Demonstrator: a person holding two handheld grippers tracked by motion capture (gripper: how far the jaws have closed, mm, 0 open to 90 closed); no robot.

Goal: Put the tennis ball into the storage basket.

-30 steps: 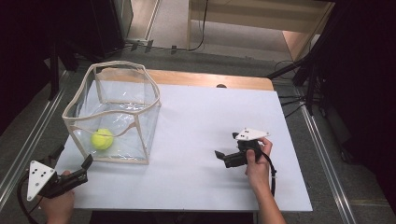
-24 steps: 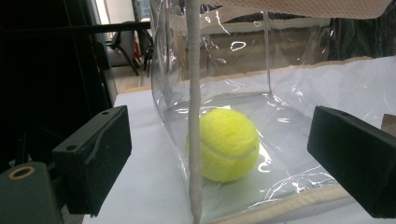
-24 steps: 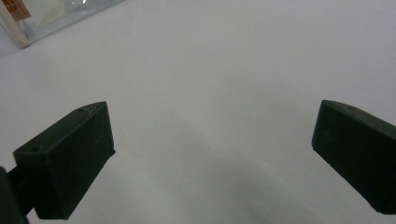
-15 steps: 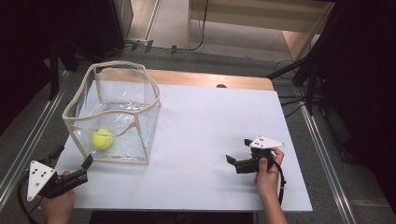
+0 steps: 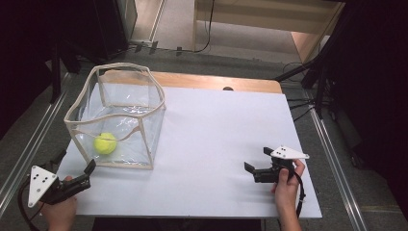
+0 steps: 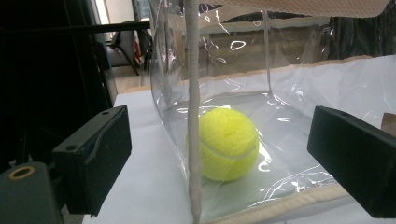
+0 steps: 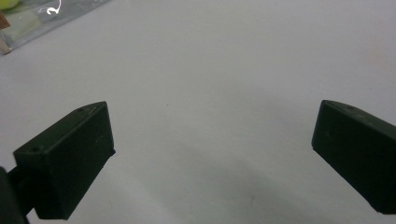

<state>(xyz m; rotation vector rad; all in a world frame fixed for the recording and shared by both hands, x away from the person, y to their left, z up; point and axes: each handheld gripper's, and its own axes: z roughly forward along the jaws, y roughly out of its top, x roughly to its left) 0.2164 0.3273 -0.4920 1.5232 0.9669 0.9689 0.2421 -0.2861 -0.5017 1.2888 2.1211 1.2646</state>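
A yellow tennis ball lies on the floor of a clear plastic box with cream edging at the table's left. My left gripper is held open just off the box's near-left corner, at the table edge. In the left gripper view the ball sits behind the clear wall, and the left gripper has its jaws wide apart with nothing in them. My right gripper is open and empty near the front right of the table. In the right gripper view the right gripper hangs over bare white surface.
The white tabletop stretches between box and right hand. A wooden strip runs along its far edge. Metal rails flank the table on the floor, and cables and dark stands lie at the right.
My right hand has drawn the open gripper to the right and nearer the front edge. The left gripper, box and ball have stayed put.
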